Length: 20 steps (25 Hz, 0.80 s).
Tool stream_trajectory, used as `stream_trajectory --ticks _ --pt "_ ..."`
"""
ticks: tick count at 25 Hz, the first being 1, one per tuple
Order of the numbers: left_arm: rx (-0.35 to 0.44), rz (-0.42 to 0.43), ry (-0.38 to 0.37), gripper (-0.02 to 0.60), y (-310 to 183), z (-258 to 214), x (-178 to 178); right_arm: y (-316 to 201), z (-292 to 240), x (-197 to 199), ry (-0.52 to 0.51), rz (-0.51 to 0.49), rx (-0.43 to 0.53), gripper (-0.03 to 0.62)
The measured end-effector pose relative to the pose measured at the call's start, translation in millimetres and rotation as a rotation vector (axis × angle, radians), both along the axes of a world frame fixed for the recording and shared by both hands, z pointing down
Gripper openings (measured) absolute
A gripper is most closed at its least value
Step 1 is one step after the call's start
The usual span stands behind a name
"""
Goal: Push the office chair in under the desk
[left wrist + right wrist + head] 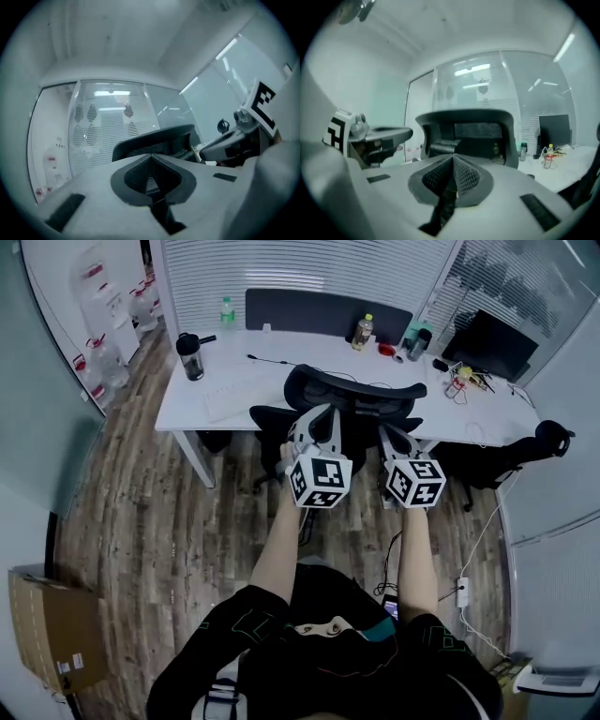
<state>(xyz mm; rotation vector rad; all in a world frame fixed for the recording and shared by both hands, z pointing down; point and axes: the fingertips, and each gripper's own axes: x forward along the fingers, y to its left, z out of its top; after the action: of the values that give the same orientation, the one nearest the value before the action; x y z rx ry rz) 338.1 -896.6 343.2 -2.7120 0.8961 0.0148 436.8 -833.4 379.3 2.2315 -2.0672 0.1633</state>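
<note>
The black mesh office chair (354, 396) stands in front of the white desk (184, 409), its backrest towards me and its seat partly under the desk's edge. My left gripper (315, 418) and right gripper (392, 435) are held side by side just short of the backrest, both pointing at it. In the left gripper view the jaws (151, 160) are shut with nothing between them, and the chair back (154, 139) rises beyond. The right gripper (452, 161) is likewise shut and empty, facing the backrest (468, 126). Neither visibly touches the chair.
On the desk are a dark mug (191, 356), bottles (362, 332), a keyboard (231, 396) and a monitor (491, 343). A second black chair (527, 452) stands at the right. Water jugs (111, 307) line the left wall, a cardboard box (52, 630) sits lower left, and a power strip (461, 592) lies on the floor.
</note>
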Motion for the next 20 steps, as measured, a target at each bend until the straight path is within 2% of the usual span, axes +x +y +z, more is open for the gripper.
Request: stream_trajectory --ticks 2,4,7,12,20 --pt "-0.095 0.031 0.096 0.008 -1.0 -1.5 -7.8 5.2 -8.4 -4.1 -0.045 0.032 0.061 0.003" --pt "-0.137 0.065 0.139 0.008 0.8 1.5 -11.4 7.5 -2.8 -5.7 -0.062 0.056 0.059 0.003" --pt "-0.189 0.075 0.126 0.008 4.6 19.1 -13.2 11.8 12.8 -2.8 -0.022 0.094 0.001 0.003" --pt "-0.221 0.069 0.096 0.008 7.4 39.0 -14.3 20.1 25.8 5.1 -0.024 0.178 -0.014 0.003" --pt "-0.240 0.038 0.097 0.008 2.7 52.8 -23.3 21.8 25.8 1.5 0.028 0.171 -0.028 0.003"
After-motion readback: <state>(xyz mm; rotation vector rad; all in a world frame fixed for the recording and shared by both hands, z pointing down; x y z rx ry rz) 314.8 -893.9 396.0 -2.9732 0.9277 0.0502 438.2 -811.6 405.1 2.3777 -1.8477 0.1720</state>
